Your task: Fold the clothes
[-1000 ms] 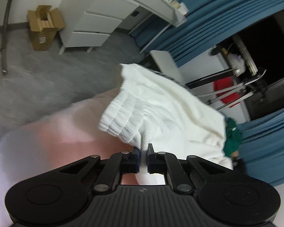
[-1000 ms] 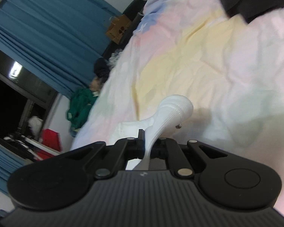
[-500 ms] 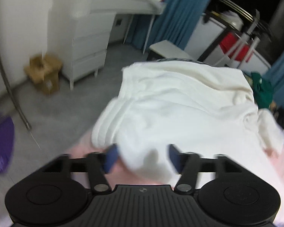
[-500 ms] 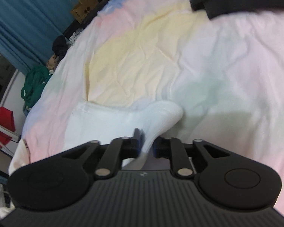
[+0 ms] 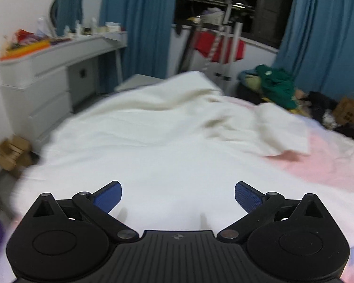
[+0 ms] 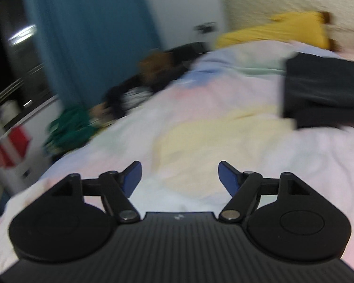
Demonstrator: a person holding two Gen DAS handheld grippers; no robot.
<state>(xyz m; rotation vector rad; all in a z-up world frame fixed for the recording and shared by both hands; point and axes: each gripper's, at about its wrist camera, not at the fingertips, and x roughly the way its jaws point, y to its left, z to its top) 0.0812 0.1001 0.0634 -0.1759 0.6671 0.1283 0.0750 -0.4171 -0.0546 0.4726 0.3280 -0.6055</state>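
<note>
Left gripper (image 5: pixel 178 194): blue-padded fingers spread wide, nothing between them, held low over the white garment (image 5: pixel 158 139)

White garment: lies spread across the near end of the bed (image 5: pixel 325 165), rumpled, one fold raised toward the far edge; a loose flap at its right side rests on the pink part of the cover

Right gripper (image 6: pixel 179 176): fingers likewise parted, gripping nothing, above the pastel bed cover (image 6: pixel 224 127); a small patch of white cloth (image 6: pixel 177 200) shows just ahead of its body, probably part of the same garment, though the blur makes that uncertain

Pastel bed cover: patches of pink, yellow, pale green and blue, wrinkled

Dark folded clothing (image 6: pixel 323 94): on the bed, far right in the right wrist view, well apart from the gripper

Yellow pillow (image 6: pixel 276 30): at the head of the bed, against the headboard

Green clothes heap (image 5: pixel 276 87): beside the bed, near the blue curtain (image 5: pixel 323 33)

White dresser (image 5: pixel 40 87): to the left of the bed, drawers closed, top cluttered with bottles and coloured items

Drying rack (image 5: pixel 226 23): before the dark window, red cloth (image 5: pixel 219 47) hung on it

Cardboard box (image 5: pixel 11 152): on the floor at the dresser's foot, blurred
</note>
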